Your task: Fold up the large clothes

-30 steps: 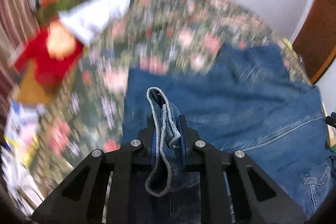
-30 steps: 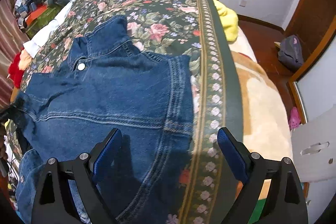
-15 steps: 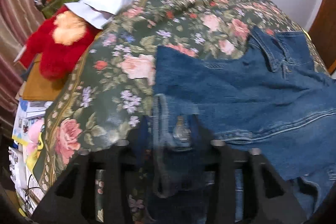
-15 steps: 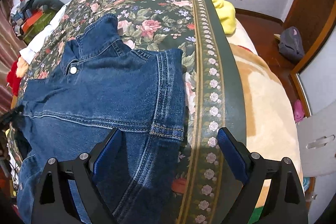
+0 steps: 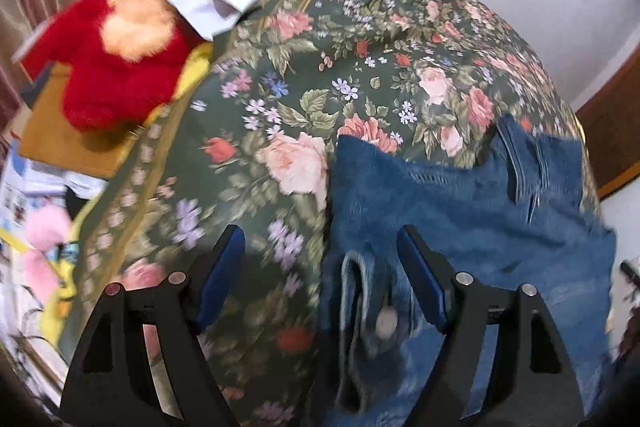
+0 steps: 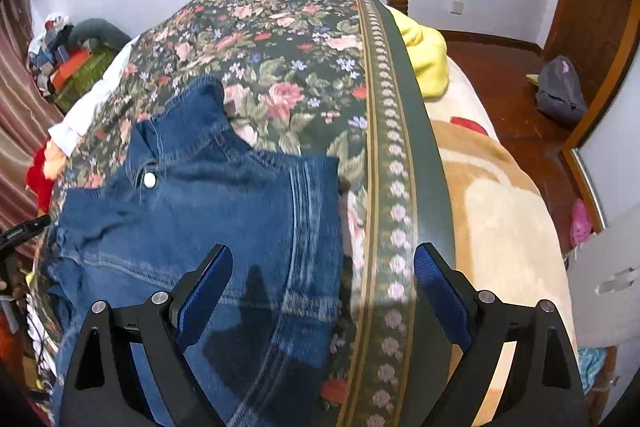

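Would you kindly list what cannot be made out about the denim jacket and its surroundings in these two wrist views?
- Left wrist view: the cuff between the open left gripper fingers is motion-blurred; stitching unreadable.
- Left wrist view: the denim jacket lower part is cut off by the frame edge and fingers.
- Right wrist view: the jacket's hem near the right gripper is blurred and shadowed.
- Right wrist view: the clutter pile beyond the floral bedspread is too small to identify.

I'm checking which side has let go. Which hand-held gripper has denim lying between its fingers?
The left hand-held gripper: its jaws have just been opening, and the jacket's cuff lies loose between them. The right hand-held gripper only hovers over the jacket's edge.
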Demonstrator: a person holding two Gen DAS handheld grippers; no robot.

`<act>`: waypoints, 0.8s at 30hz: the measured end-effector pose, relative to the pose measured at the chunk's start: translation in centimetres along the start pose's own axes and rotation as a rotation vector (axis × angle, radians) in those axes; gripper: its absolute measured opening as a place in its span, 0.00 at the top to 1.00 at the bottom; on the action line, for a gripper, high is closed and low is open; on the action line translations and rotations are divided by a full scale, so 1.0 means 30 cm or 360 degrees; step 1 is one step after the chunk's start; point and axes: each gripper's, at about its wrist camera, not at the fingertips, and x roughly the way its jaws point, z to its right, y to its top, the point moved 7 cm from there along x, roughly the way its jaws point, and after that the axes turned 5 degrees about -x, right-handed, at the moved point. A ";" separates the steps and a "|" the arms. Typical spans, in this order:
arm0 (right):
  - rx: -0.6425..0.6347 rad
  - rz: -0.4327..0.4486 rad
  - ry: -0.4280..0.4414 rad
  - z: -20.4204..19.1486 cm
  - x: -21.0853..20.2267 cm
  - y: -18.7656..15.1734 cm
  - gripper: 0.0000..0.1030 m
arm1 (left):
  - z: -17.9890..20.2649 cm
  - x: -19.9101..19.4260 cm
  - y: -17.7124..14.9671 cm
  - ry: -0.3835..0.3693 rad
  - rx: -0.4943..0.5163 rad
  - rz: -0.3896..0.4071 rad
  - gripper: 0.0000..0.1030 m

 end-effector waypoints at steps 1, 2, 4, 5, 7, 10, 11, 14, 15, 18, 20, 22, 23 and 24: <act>0.0008 -0.0005 0.0023 -0.001 0.011 0.011 0.12 | 0.003 0.022 0.009 -0.0021 -0.0029 -0.0026 0.24; 0.0012 -0.0006 0.0039 -0.002 0.019 0.017 0.13 | 0.009 0.047 0.019 -0.0044 -0.0053 -0.0046 0.24; 0.0020 -0.0014 0.0081 -0.005 0.048 0.037 0.16 | 0.031 0.079 0.042 -0.0053 -0.0035 -0.0019 0.24; 0.0023 -0.0022 0.0097 -0.005 0.063 0.044 0.21 | 0.040 0.088 0.051 -0.0045 -0.0024 -0.0003 0.25; 0.0044 -0.0056 0.0133 -0.004 0.106 0.057 0.29 | 0.060 0.120 0.062 -0.0049 -0.0005 -0.0011 0.25; 0.0082 -0.0111 0.0192 -0.004 0.186 0.068 0.40 | 0.092 0.173 0.070 -0.0017 0.0063 -0.0024 0.31; 0.0100 -0.0132 0.0209 -0.003 0.207 0.066 0.46 | 0.100 0.182 0.070 0.0005 0.0086 -0.0021 0.39; 0.0191 -0.0157 0.0268 -0.004 0.266 0.063 0.55 | 0.119 0.210 0.059 -0.0010 0.0099 -0.0031 0.70; 0.0187 -0.0148 0.0258 -0.009 0.270 0.069 0.63 | 0.117 0.216 0.055 -0.0026 0.0068 -0.0032 0.73; 0.0147 -0.0143 0.0250 -0.038 0.275 0.083 0.79 | 0.120 0.205 0.046 -0.0022 0.0047 0.0004 0.83; 0.0069 -0.0084 0.0196 -0.063 0.257 0.115 0.82 | 0.126 0.176 0.048 -0.0029 0.0024 0.0026 0.88; -0.0048 -0.0009 0.0165 -0.111 0.219 0.180 0.84 | 0.149 0.125 0.059 -0.0037 0.0060 0.0065 0.89; -0.0088 0.0035 0.0167 -0.135 0.197 0.214 0.84 | 0.157 0.095 0.061 -0.0039 0.0083 0.0088 0.89; -0.0129 0.0080 0.0172 -0.161 0.174 0.249 0.84 | 0.169 0.062 0.065 -0.0045 0.0109 0.0111 0.89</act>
